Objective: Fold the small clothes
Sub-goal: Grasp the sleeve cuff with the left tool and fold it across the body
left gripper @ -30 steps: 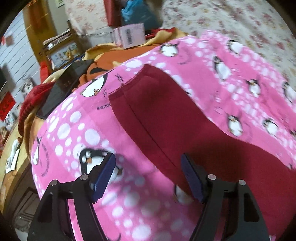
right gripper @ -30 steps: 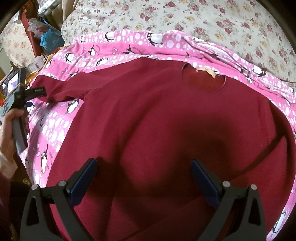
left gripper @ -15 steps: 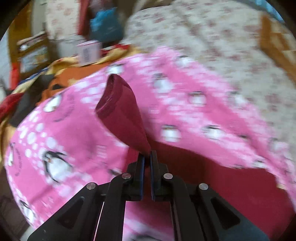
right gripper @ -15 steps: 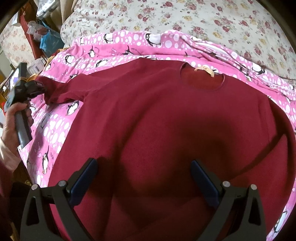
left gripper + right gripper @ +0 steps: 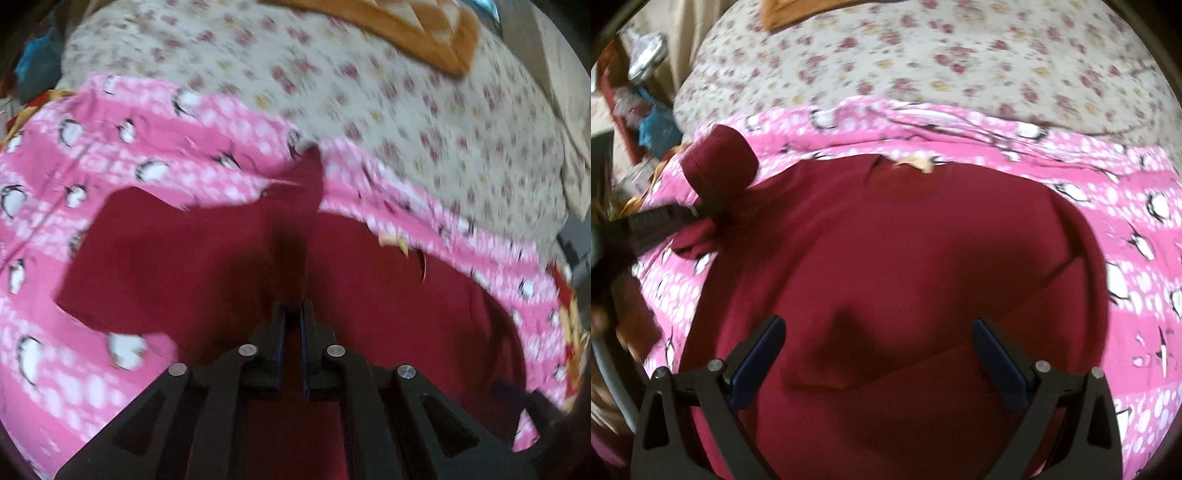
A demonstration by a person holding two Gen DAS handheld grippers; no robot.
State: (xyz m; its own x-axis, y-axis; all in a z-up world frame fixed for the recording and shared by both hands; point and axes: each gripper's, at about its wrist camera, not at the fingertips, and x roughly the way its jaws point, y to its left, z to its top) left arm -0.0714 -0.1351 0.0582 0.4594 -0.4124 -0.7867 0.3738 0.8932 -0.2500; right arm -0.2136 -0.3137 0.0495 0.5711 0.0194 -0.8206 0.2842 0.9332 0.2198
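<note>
Left gripper [image 5: 291, 314]: jaws drawn nearly together at lower centre of its own view, a fold of the dark red shirt [image 5: 184, 258] pinched between them. The pinched cloth is seen rising as a narrow ridge from the fingertips toward frame centre. In the right wrist view the left gripper [image 5: 701, 212] is seen entering from the left edge, roughly level and pointed rightward, with the sleeve [image 5: 718, 166] lifted and bunched above its tip at upper left. The holding hand is blurred at the far left edge; its pose cannot be made out.

Right gripper [image 5: 879, 350]: jaws held wide apart at the bottom of its view, nothing gripped, blue pads [image 5: 759, 360] poised over the lower body of the shirt [image 5: 905, 258]; whether cloth is touched cannot be told.

The shirt is spread front-up across a pink penguin-print blanket [image 5: 1126, 221], neckline with a tan label [image 5: 916, 164] toward the upper centre. A diagonal crease is noted on the shirt's right side. Beyond the blanket, a floral bedsheet [image 5: 923, 55] fills the upper frame. Clutter, blurred, at upper left.
</note>
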